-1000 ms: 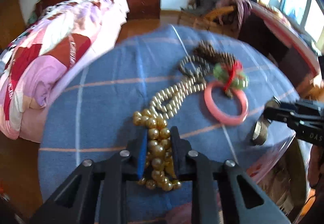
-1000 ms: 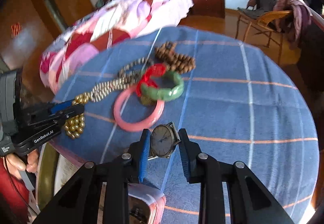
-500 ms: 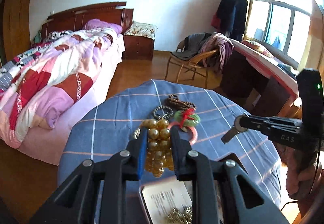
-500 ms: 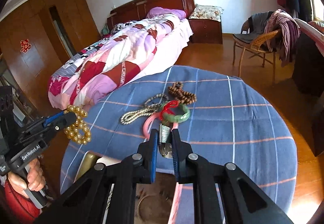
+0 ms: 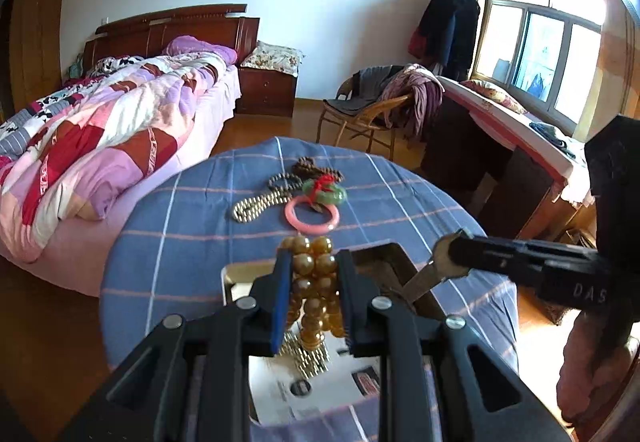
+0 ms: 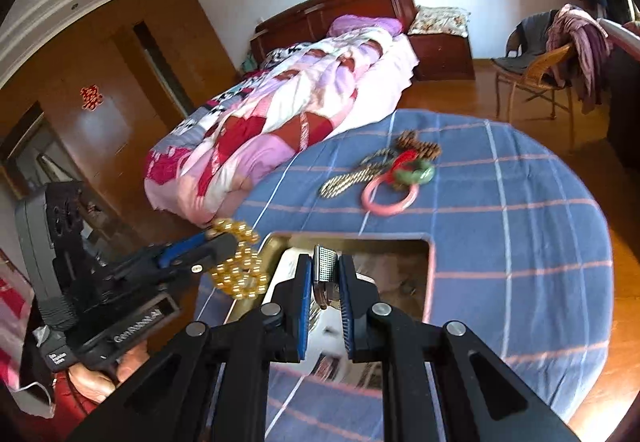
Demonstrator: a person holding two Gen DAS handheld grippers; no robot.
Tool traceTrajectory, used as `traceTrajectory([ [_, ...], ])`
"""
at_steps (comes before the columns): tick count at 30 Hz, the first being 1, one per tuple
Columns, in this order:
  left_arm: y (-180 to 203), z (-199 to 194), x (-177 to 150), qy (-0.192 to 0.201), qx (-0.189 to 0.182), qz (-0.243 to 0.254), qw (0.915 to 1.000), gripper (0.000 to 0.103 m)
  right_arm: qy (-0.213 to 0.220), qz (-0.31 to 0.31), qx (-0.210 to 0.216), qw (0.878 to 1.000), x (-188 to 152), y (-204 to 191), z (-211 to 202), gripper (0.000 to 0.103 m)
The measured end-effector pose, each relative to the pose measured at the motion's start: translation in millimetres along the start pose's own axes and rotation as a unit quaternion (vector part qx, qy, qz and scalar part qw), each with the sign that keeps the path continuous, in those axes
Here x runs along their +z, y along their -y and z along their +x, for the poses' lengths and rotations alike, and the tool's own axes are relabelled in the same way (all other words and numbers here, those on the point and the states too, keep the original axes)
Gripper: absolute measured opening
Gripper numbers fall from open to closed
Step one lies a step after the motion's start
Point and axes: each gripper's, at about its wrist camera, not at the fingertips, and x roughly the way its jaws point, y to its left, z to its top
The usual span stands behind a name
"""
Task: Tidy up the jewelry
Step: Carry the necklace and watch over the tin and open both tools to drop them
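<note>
My left gripper is shut on a gold bead bracelet and holds it above an open box at the near edge of the blue table. It also shows in the right wrist view with the bracelet. My right gripper is shut on a metal wristwatch, held over the same box; it shows in the left wrist view. A pink bangle, a green bracelet with red cord, a gold chain and brown beads lie on the table.
The round table has a blue checked cloth. A bed with a pink quilt stands to the left, a chair with clothes behind, a desk at the right. A gold chain lies inside the box.
Both grippers have lifted off the table and drawn back over the open box, the left one carrying the gold bead bracelet, the right one carrying the watch.
</note>
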Motion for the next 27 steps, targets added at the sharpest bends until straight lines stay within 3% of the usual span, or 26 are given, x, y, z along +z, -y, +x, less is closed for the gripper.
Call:
traceTrajectory([
  [8,8.6,5.1,-21.6,-0.029,0.016,0.008,0.9994,0.023,-0.052,0.002,0.026,0.998,-30.1,-10.0,24.8,0.013],
  [16,9.1,34.8,-29.0,-0.062,0.038,0.014,0.9972,0.023,-0.107,0.021,0.030,0.994,-29.5,12.7,74.0,0.013],
  [22,7.3,59.2,-29.7,-0.081,0.049,0.018,0.9953,0.023,-0.113,0.015,0.024,0.993,-16.7,27.4,97.5,0.013],
  [27,9.5,71.5,-28.1,-0.089,0.058,0.031,0.9939,0.023,-0.099,-0.008,-0.010,0.995,-5.4,31.7,101.4,0.016],
])
